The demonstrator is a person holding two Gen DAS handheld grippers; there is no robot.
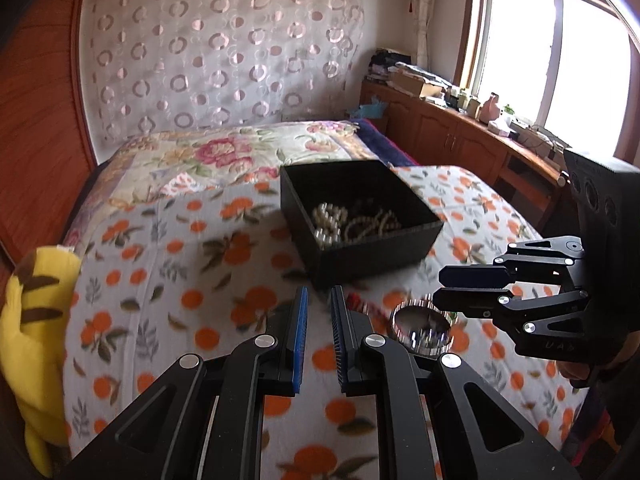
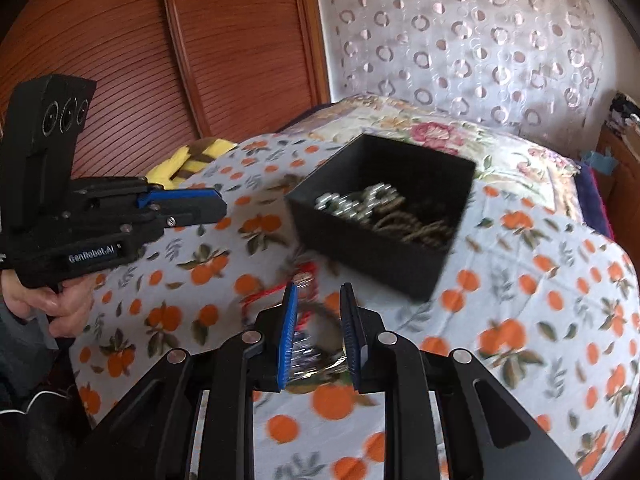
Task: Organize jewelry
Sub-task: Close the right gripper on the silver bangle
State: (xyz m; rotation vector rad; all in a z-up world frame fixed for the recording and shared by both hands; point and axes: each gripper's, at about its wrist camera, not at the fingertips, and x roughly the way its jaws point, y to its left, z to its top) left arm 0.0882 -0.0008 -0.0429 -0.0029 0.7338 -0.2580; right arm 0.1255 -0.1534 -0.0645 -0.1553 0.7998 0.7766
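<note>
A black open box [image 1: 376, 236] [image 2: 376, 248] sits on the bed and holds pearl and bead strands [image 1: 352, 222] [image 2: 384, 210]. A shiny silver bangle [image 1: 422, 328] [image 2: 316, 354] is above the blanket near the box. My right gripper [image 2: 318, 312] [image 1: 440, 290] has the bangle between its fingers at their base, with the jaws slightly apart. A red cord piece [image 2: 280, 288] lies beyond the fingertips. My left gripper [image 1: 320, 300] [image 2: 218, 204] is empty with a narrow gap between its blue pads, left of the bangle.
The bed has an orange-print blanket [image 1: 180, 280] and a floral quilt [image 1: 224, 152] behind. A yellow plush toy [image 1: 36, 320] lies at the left edge. Wooden wardrobe [image 2: 120, 60] at left, cluttered cabinet [image 1: 460, 120] under the window at right.
</note>
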